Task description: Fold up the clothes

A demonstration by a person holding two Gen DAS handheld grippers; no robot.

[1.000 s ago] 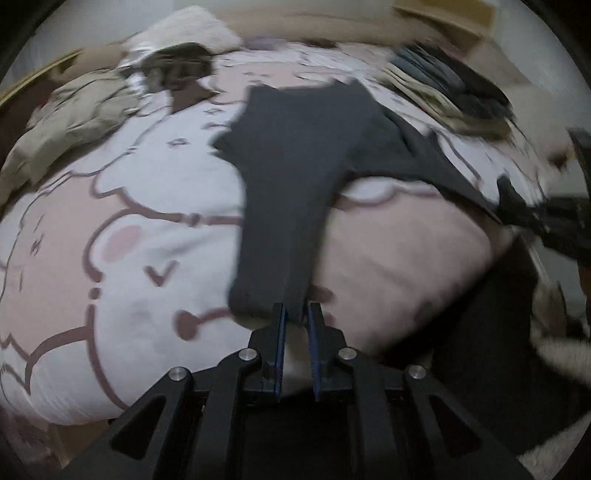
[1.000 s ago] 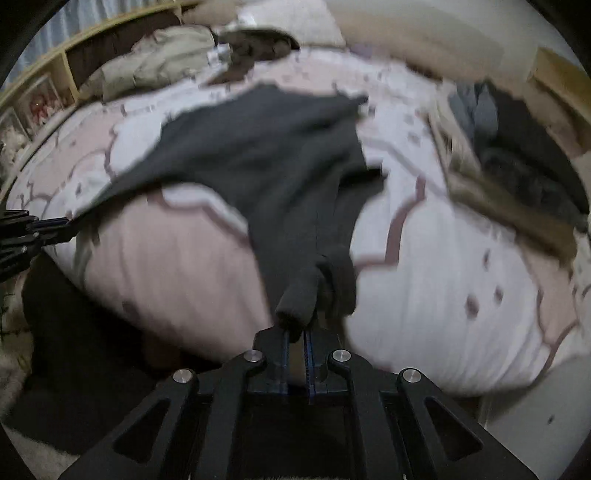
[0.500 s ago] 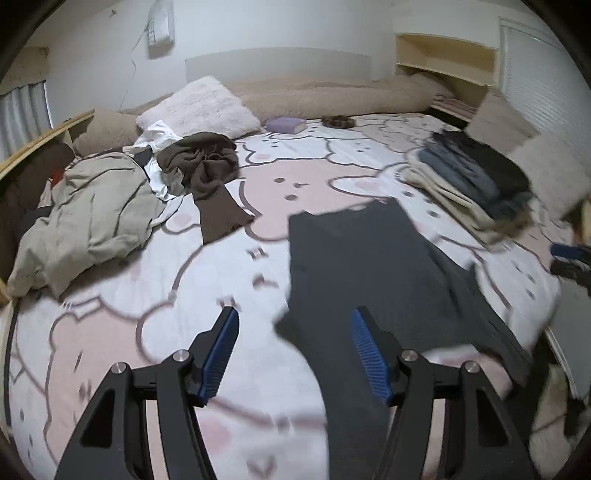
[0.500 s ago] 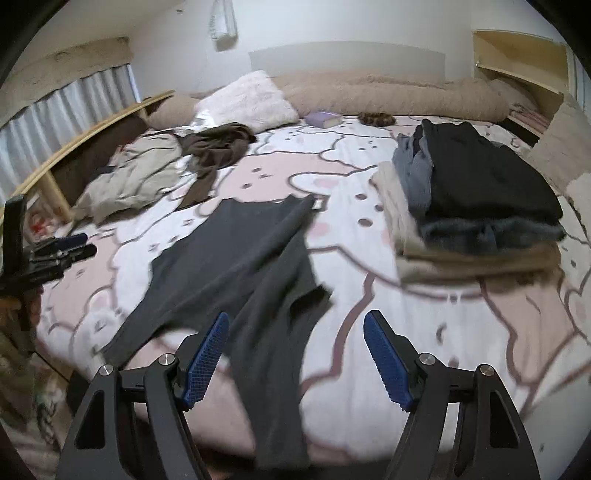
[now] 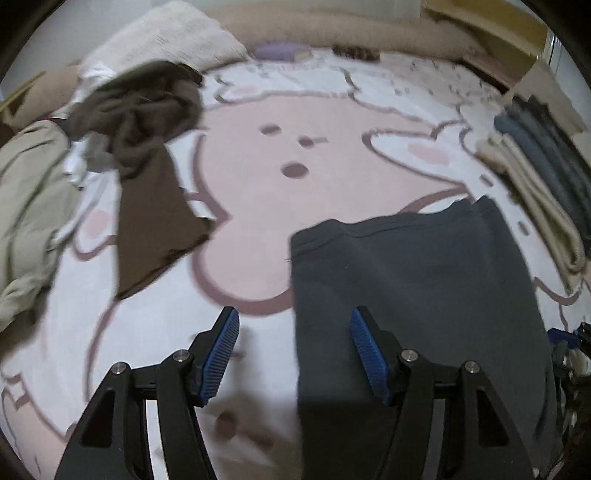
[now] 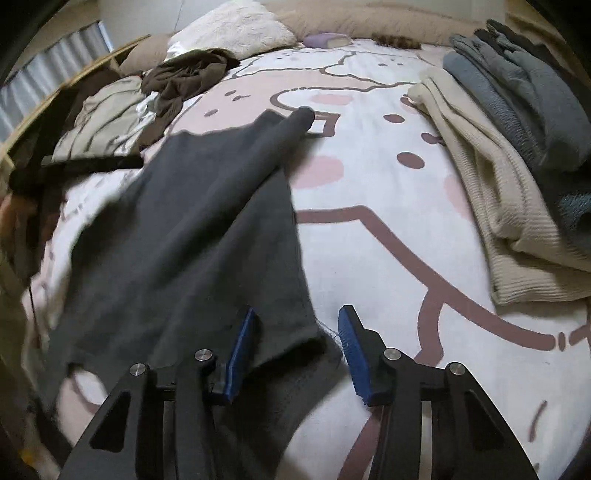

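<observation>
A dark grey garment (image 5: pixel 413 291) lies spread on the pink and white bedspread (image 5: pixel 295 206), its lower part hanging over the near edge of the bed. My left gripper (image 5: pixel 295 350) is open over the garment's left edge, its right blue pad above the cloth and its left pad above the bedspread. In the right wrist view the same garment (image 6: pixel 192 236) runs from the bed's middle to the near edge. My right gripper (image 6: pixel 295 354) is open, straddling a fold at the garment's right edge, with nothing clamped.
A stack of folded clothes (image 6: pixel 517 147), cream under grey-blue and dark, sits at the right. A crumpled brown garment (image 5: pixel 147 147) and a beige one (image 5: pixel 26 206) lie at the left. Pillows (image 6: pixel 236 29) line the headboard. The left gripper's black frame (image 6: pixel 88 162) shows at the left.
One second ago both grippers were shut on the grey garment's ends. They have opened and let it go, and have since moved forward and lower over the garment.
</observation>
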